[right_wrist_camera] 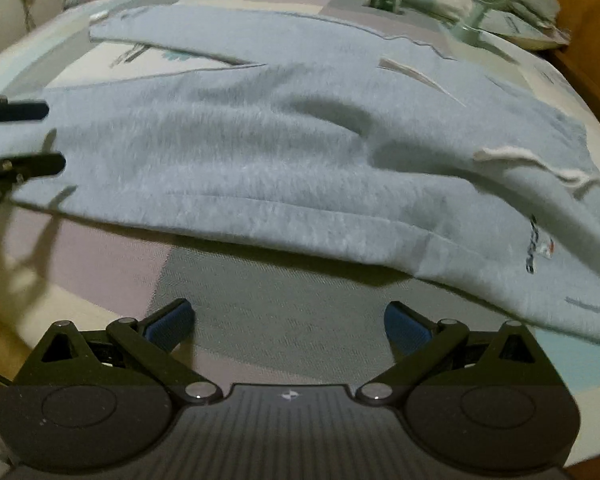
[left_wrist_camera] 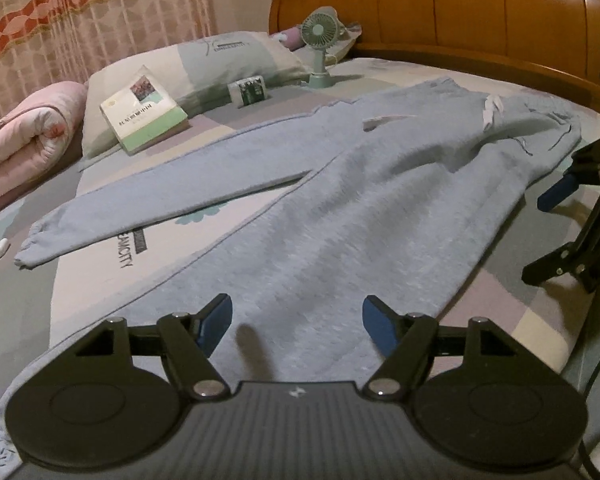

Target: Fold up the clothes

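Item, nearest my left lens: the left gripper (left_wrist_camera: 296,326), black linkage with blue pads, jaws standing apart over the near leg of the pale blue fleece sweatpants (left_wrist_camera: 340,208). Nothing is clamped; the cloth lies below the pads, not between them.

Item: the right gripper (right_wrist_camera: 290,326), same build, jaws apart and empty, poised over the bare patchwork bedsheet (right_wrist_camera: 260,304) just short of the garment's near edge, toward the waist end.

Item: the sweatpants themselves, spread flat along the bed, waistband and white drawstring (right_wrist_camera: 540,164) toward the wooden headboard (left_wrist_camera: 460,8), the two legs splayed in a V with the far leg's cuff well apart from the near one. A small logo sits near the hip.

Progress, my reading: no fold is made yet. The garment is laid out only, with a soft ridge of wrinkle across the seat. What remains, I judge: bring one leg onto the other, then fold lengthwise to a compact stack.

Surroundings: a green-and-white paperback book (left_wrist_camera: 144,112) leaning on a pale patterned pillow (left_wrist_camera: 204,64); a small white and green packet (left_wrist_camera: 247,90); a mint desk fan (left_wrist_camera: 319,46) on its stand; a rolled pink quilt (left_wrist_camera: 24,140); a small white oval object (left_wrist_camera: 0,249) beside the far cuff; striped curtains (left_wrist_camera: 80,8).

Obstructions: none lie on the sweatpants. The book and packet sit near the far leg's edge, and I would watch them when that leg is swept over.
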`<state>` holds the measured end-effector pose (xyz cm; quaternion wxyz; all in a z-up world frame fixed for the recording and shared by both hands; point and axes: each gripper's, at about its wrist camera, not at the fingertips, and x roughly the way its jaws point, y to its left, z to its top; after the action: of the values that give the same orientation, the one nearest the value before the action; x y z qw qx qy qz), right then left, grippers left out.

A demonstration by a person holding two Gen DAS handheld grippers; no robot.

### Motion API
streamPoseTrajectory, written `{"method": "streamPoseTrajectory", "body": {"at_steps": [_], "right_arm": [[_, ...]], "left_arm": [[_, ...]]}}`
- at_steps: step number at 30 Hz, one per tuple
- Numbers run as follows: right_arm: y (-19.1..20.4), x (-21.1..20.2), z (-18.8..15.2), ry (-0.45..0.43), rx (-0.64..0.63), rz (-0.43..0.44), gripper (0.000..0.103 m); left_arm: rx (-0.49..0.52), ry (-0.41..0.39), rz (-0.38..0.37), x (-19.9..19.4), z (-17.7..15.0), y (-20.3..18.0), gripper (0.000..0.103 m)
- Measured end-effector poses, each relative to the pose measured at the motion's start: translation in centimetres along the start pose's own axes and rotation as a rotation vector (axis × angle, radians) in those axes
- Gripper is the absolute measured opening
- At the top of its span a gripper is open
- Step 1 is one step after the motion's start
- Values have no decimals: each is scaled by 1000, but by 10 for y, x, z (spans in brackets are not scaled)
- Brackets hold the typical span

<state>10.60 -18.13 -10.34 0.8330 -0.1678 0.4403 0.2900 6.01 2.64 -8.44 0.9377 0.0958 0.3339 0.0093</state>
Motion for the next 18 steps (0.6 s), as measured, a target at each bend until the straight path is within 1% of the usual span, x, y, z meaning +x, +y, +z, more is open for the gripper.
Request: {"method": "streamPoseTrajectory", "body": {"at_steps": [2, 3, 5, 6, 9, 12, 13, 14, 16, 18], "right_arm": [[0, -1, -5, -31, -22, 5, 103], [-1, -2, -5, -32, -25, 8, 103], [-1, -4, -2, -3, -38, 2, 103], [0, -6, 0, 10, -54, -19, 103], [3, -16, 0, -11, -150, -165, 103], [5, -21, -5, -56, -330, -392, 103], [3, -20, -7, -60, -380, -454, 103], [0, -17, -10, -51, -420, -498, 103], [-4, -11, -13, -37, -462, -536, 103], [-1, -7, -14, -51, -499, -541, 103]], "left_arm": [[1, 1, -7, 0, 0, -3, 73], [5, 0, -9, 0, 1, -5, 73], [21, -2, -9, 1, 2, -8, 73], [33, -3, -7, 1, 3, -10, 73], [72, -6, -13, 0, 5, -15, 73], [102, -5, -50, 0, 8, -21, 73], [120, -5, -68, 1, 10, -25, 73], [139, -6, -85, 2, 12, -30, 73], [183, -16, -110, 3, 16, -41, 73], [215, -24, -123, 5, 20, -52, 73]]}}
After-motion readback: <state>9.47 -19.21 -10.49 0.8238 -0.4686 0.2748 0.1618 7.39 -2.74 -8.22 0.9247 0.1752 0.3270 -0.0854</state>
